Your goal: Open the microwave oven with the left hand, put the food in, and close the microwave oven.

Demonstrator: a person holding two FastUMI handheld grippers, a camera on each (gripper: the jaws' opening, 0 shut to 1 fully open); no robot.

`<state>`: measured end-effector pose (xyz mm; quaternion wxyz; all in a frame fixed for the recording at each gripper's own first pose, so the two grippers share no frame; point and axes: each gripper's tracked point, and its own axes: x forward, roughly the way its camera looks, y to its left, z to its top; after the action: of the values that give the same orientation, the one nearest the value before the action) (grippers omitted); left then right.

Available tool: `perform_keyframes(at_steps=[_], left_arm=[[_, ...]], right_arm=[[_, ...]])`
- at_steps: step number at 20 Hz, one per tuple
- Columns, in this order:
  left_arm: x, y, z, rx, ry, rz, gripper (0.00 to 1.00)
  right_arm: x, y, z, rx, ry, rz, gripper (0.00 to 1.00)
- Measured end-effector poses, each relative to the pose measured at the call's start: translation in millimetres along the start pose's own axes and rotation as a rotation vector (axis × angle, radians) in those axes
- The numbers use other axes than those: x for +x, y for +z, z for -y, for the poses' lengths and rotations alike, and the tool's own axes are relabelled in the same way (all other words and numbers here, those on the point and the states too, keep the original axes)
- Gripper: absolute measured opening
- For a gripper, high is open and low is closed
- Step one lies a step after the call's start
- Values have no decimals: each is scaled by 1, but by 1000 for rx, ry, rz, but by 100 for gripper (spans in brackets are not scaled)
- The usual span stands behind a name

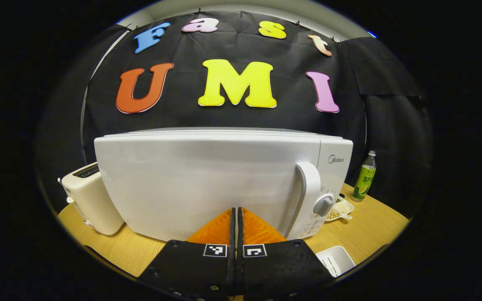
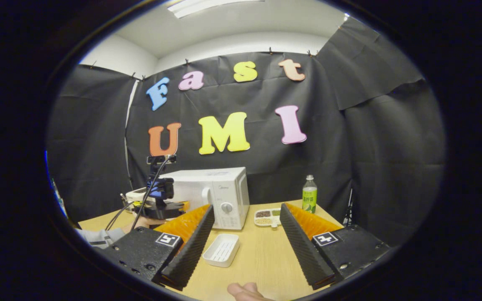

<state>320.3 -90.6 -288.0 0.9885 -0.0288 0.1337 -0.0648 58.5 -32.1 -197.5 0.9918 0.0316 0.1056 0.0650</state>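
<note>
The white microwave [image 1: 207,184] stands close in front of me with its door closed, its upright handle [image 1: 309,184] and a grey knob [image 1: 324,205] at the right. My left gripper [image 1: 237,211] is shut with nothing between its fingers, just short of the door and left of the handle. In the right gripper view the microwave [image 2: 220,190] is farther off, with the left gripper [image 2: 161,205] and its hand in front of it. My right gripper [image 2: 247,211] is open and empty above the table. A compartment dish of food [image 2: 268,216] lies right of the microwave.
A cream toaster [image 1: 90,196] stands left of the microwave. A green bottle [image 2: 309,194] is at the back right. A white ribbed tray [image 2: 222,249] lies on the wooden table [image 2: 262,259] in front of the microwave. A fingertip [image 2: 245,290] shows at the bottom edge.
</note>
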Motion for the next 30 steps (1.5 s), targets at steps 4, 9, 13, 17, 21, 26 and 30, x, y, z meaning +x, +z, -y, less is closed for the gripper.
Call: perform_keyframes(at_steps=[4, 9, 13, 17, 21, 26, 30], left_arm=[[-66, 13, -19, -8, 79, -22, 3], [-160, 44, -34, 30, 104, 23, 29], [-230, 60, -41, 18, 169, 38, 89], [-295, 77, -33, 62, 153, 59, 98], [-362, 103, -45, 36, 204, 126, 96], [-421, 102, -27, 63, 220, 181, 97], [-448, 111, -12, 63, 173, 233, 96]], right_arm=[[-16, 13, -9, -36, -54, 14, 91], [-42, 34, -24, -71, -85, 42, 100], [-66, 62, -32, -79, -104, 99, 100], [-88, 90, -30, -92, -142, 151, 91], [-100, 97, -44, -101, -122, 139, 91], [-118, 102, -34, -191, -167, 90, 92], [-140, 120, -34, -167, -160, 140, 92]])
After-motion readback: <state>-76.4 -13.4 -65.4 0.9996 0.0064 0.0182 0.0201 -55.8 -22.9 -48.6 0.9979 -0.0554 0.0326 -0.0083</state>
